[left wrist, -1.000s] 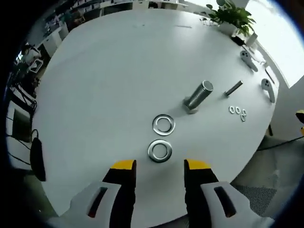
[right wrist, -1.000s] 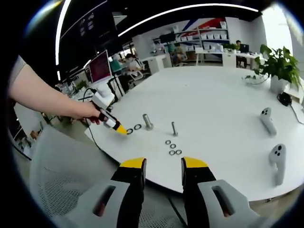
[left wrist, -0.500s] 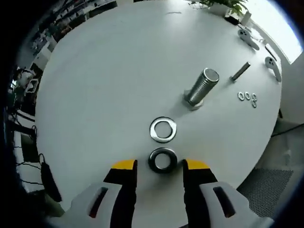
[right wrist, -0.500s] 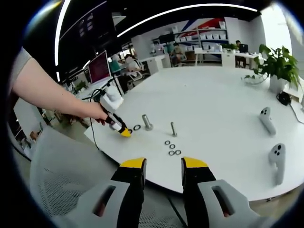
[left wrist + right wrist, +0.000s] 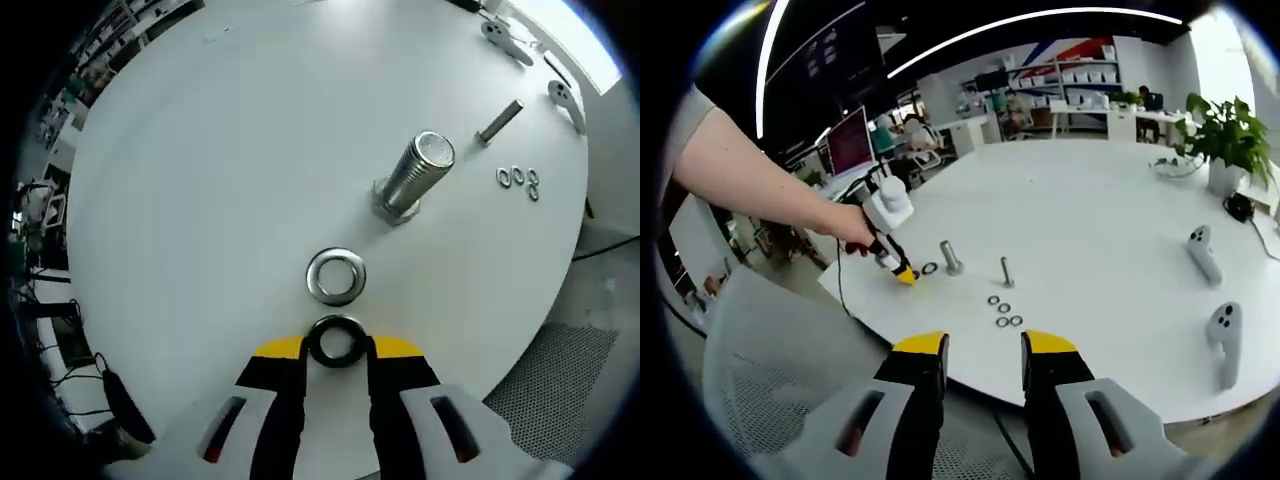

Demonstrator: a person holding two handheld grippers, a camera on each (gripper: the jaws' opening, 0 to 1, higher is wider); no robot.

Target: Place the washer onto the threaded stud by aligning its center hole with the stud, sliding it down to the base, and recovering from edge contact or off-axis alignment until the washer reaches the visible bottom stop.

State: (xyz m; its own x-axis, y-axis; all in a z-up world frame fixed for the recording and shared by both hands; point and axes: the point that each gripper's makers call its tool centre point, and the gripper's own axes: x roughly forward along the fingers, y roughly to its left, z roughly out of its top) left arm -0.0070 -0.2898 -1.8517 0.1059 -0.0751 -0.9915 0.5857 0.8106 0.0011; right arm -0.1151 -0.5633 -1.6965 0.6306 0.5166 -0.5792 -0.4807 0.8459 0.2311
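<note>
A: Nearest thing first: what is the left gripper (image 5: 336,347) doing?

B: Its yellow tips sit against either side of the near washer (image 5: 337,340), which lies flat on the table (image 5: 200,170). I'd call that pinching the washer at its rim, though whether it is really clamped I can't be sure.

A: And just past it?

B: A second washer (image 5: 335,276), flat, close beyond the first but apart from it. Farther on stands the big stud (image 5: 412,178), upright on its base. Beyond that lie a thin bolt (image 5: 499,121) and three small washers (image 5: 518,179).

A: The right gripper (image 5: 980,350)?

B: Spread, holding nothing, hanging off the table edge, well away from the parts.

A: What could go wrong?

B: The washer is thin and flat; gripped only by its edge, it could slip out or flip on lifting. A drag forward could knock the second washer. At the stud, a tilted washer would likely catch the top thread instead of dropping to the base.
</note>
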